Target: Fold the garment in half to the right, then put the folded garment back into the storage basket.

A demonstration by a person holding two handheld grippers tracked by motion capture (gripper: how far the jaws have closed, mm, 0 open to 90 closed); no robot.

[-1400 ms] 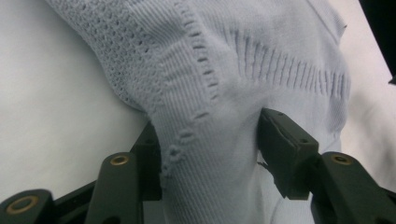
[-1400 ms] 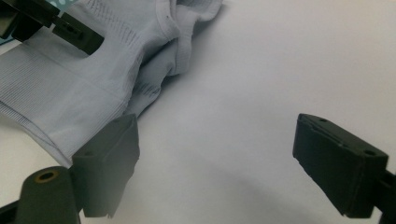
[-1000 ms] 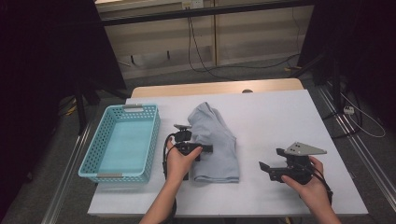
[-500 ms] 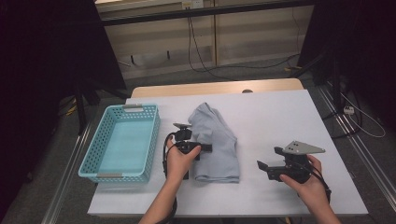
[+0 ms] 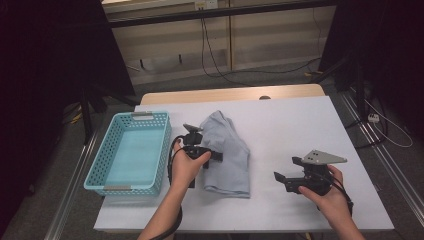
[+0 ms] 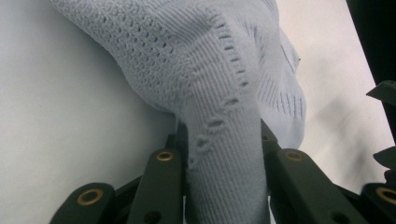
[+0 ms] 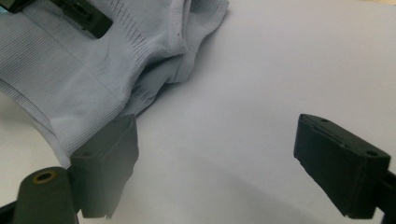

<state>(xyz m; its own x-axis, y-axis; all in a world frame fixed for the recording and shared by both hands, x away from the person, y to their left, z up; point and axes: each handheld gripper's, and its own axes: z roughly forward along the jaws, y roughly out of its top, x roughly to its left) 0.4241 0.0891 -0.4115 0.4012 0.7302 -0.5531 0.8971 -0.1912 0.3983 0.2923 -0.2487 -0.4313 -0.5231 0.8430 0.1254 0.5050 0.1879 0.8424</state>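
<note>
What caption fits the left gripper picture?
Left gripper pinching a fold of pale blue knitted cloth above the white table.

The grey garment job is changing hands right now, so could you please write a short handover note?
Left gripper: its jaws have just been closing and are now shut on a fold of the grey knit garment, seen bunched between them in the left gripper view.
Right gripper: open, holding nothing, poised over the white table to the right of the garment.
Blue basket: at the table's left, nothing in it.
Done: garment gripped.
Left: probably lift it into the basket; the right gripper could help.
</note>
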